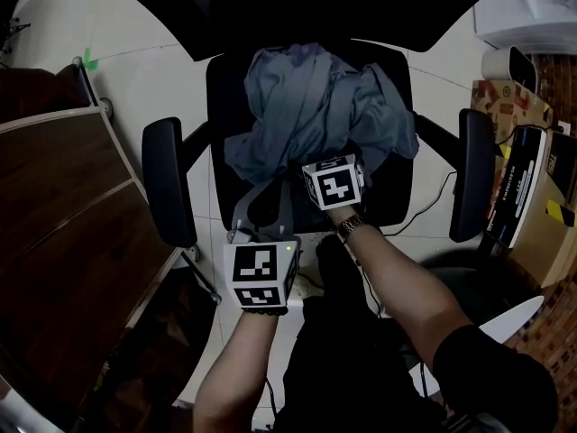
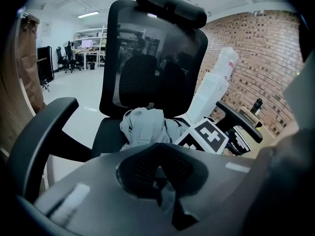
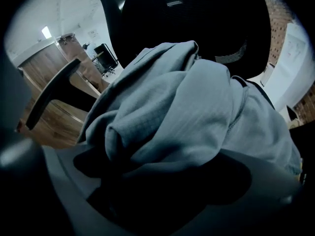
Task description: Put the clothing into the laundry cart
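Black office chair (image 1: pixel 225 88) noted at frame centre, stood on pale tiled floor (image 1: pixel 171 70). Crumpled grey-blue clothing (image 1: pixel 315 106) is piled on its seat.

Clothing (image 1: pixel 315 106) lies heaped on the seat of the office chair (image 1: pixel 397 197), toward the backrest (image 2: pixel 152 58), between the two armrests. We find the right gripper (image 1: pixel 330 158) at the heap's near edge, in among the cloth. The left gripper (image 1: pixel 268 190) sits nearer us and to its left, over the seat's front, close before the heap. A desk (image 1: pixel 63 215) stands left of the chair. Boxes (image 1: pixel 532 197) stand to its right, beyond the armrest.
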Action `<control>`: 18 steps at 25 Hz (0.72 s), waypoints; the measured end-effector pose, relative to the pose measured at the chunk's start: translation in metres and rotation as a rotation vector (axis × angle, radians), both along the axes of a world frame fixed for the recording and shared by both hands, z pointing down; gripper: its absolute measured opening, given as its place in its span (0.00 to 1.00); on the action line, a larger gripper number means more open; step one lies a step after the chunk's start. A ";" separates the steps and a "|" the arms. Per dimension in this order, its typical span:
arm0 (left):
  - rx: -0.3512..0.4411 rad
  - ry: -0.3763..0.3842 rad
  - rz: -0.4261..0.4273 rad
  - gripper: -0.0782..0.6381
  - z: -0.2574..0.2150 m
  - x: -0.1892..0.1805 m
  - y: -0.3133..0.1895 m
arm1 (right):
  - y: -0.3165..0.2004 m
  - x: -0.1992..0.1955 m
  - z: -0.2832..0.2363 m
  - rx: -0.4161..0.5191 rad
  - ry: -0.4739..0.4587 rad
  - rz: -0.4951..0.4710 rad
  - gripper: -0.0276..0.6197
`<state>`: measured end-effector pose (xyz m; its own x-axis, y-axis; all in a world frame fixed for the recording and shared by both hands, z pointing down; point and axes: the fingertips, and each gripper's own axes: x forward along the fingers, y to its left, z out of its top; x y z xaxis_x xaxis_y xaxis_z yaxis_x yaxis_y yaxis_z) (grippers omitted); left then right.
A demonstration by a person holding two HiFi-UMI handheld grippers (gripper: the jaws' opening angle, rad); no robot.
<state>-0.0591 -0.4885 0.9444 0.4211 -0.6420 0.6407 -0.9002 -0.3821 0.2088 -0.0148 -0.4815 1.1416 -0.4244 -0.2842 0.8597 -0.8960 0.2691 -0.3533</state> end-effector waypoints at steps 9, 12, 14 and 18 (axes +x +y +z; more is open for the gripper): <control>-0.021 0.001 0.013 0.11 0.011 0.004 0.001 | -0.002 0.014 0.013 0.015 0.131 -0.021 0.71; -0.019 0.002 0.016 0.11 0.007 0.008 0.002 | -0.004 0.026 0.008 0.021 0.141 -0.006 0.52; -0.017 0.003 0.019 0.11 0.004 0.010 0.002 | -0.006 0.032 0.004 0.020 0.132 0.009 0.35; -0.006 0.003 0.024 0.11 -0.003 0.008 0.003 | -0.008 0.033 -0.005 0.036 0.093 0.041 0.21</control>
<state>-0.0510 -0.4852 0.9416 0.4382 -0.6275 0.6436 -0.8902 -0.4024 0.2138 0.0186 -0.4891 1.1370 -0.3304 -0.3315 0.8837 -0.9350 0.2426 -0.2586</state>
